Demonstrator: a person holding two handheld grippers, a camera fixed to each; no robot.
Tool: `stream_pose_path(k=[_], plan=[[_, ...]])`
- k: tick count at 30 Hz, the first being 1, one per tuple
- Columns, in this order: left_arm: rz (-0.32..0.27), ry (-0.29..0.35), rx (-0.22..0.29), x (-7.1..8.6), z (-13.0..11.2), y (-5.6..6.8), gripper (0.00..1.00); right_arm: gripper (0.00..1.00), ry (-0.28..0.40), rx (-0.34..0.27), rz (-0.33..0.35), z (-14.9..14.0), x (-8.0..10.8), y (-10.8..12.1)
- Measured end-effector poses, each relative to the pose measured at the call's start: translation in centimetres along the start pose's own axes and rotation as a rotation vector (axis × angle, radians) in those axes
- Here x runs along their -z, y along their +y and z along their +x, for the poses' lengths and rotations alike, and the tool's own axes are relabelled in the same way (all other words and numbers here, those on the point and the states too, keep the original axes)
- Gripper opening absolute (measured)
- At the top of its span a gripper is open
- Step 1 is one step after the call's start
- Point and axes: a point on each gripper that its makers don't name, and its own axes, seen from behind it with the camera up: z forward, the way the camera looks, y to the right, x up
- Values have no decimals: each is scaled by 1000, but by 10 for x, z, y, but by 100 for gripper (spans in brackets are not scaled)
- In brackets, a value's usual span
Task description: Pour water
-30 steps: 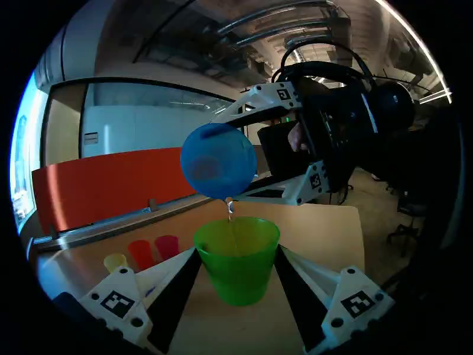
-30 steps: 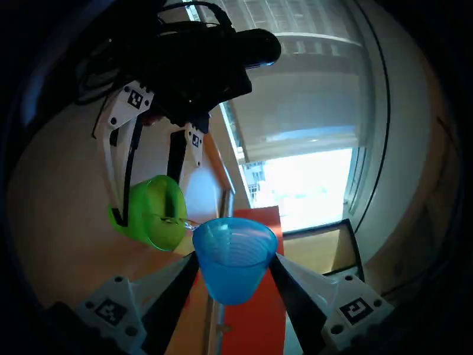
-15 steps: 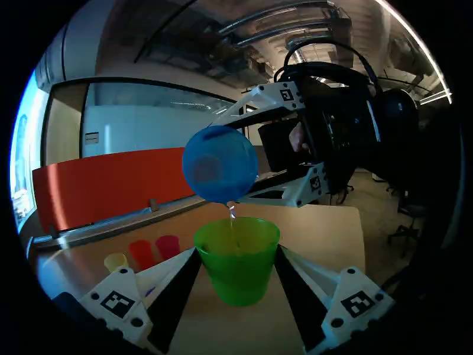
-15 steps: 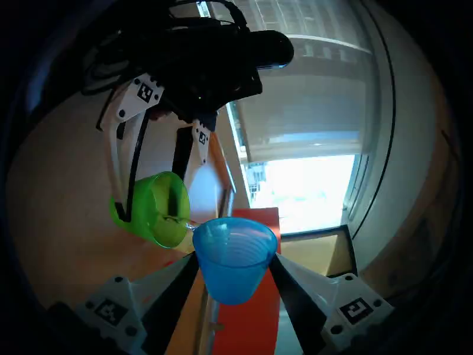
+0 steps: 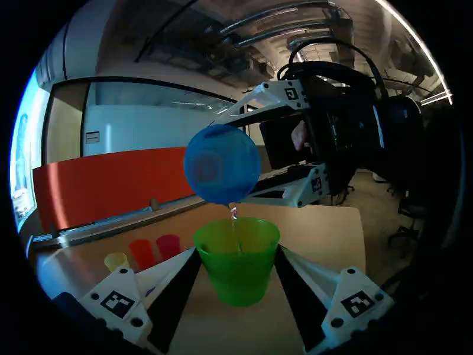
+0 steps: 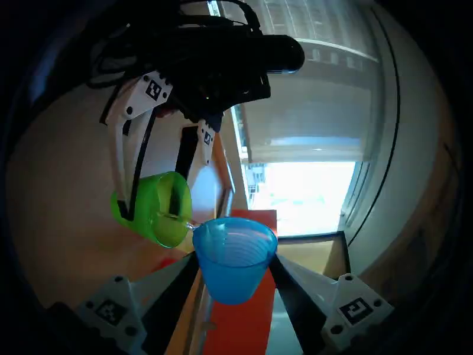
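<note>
Over the worktop (image 5: 319,231), the left gripper (image 5: 237,253) grips the green cup (image 5: 236,278) upright, one finger pressed to each side. Whether the cup's base rests on the wood cannot be told, and the water level inside is hard to make out. The right gripper (image 5: 239,158) clamps the blue cup (image 5: 222,163), tipped so that its bottom faces the left gripper view and its mouth is hidden. A thin water stream (image 5: 233,214) falls from its lip into the green cup. Three small cups (image 5: 142,253) stand well apart to the left, near the orange partition (image 5: 106,183). To the right lies open wood up to the worktop's edge.
</note>
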Motion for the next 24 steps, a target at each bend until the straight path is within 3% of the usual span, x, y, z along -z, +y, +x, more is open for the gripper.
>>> stream_pose_path(k=[24], plan=[[1, -5, -2, 0, -1, 0, 85, 88, -5, 98, -6, 8, 3, -1]])
